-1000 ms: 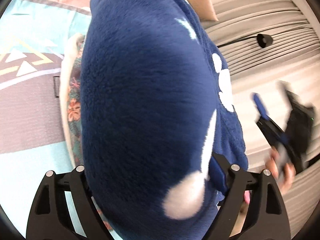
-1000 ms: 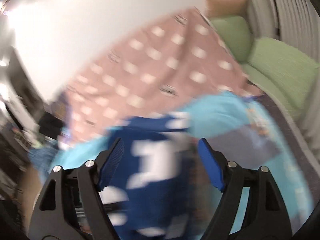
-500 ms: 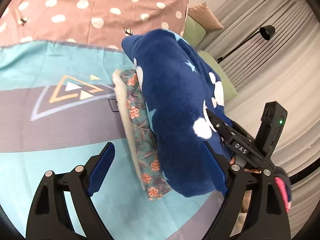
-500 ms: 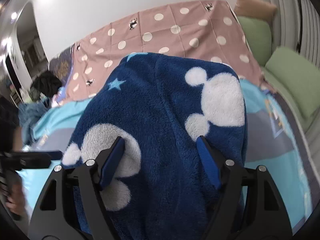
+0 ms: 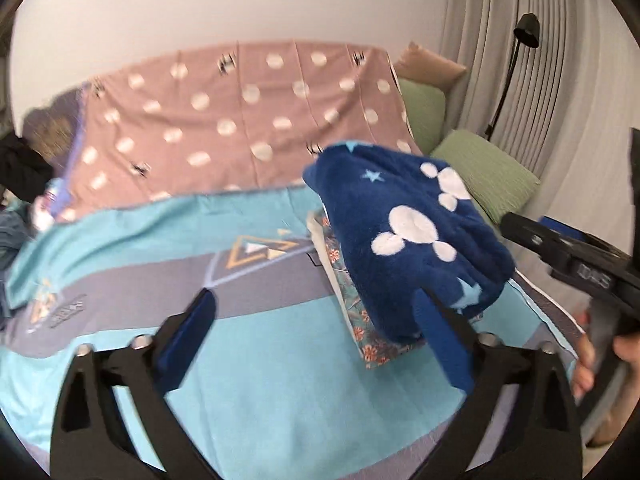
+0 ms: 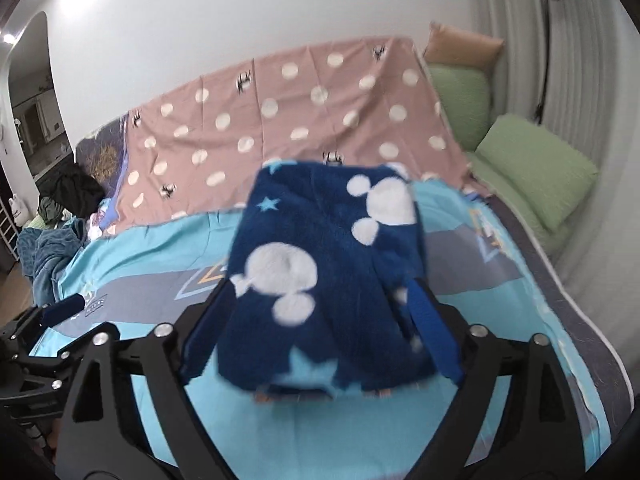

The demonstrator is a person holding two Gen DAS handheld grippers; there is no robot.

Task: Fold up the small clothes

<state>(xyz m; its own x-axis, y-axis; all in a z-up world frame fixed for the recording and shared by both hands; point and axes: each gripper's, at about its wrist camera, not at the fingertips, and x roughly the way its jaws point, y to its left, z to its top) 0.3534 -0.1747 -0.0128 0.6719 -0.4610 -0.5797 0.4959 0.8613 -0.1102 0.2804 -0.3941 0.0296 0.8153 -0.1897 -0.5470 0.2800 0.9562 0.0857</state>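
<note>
A folded navy fleece garment with white mouse-head shapes and pale stars lies on top of a floral garment and a cream one on the bed. My left gripper hangs back to the left of the stack, its jaws opening with nothing between them. In the right wrist view the fleece lies just ahead of my right gripper. Its jaws are opening on either side of the fleece's near end without pressing it, and the left finger is partly hidden. The right gripper and a hand show at the stack's right.
The stack rests on a turquoise and grey blanket. Behind it hangs a pink polka-dot sheet. Green pillows and a tan one sit at the right by curtains and a black lamp. Loose clothes are heaped at the left.
The left gripper let go of the fleece and drew back and up. The right gripper pulled back from it too and widened. The fleece now rests on the stack.
</note>
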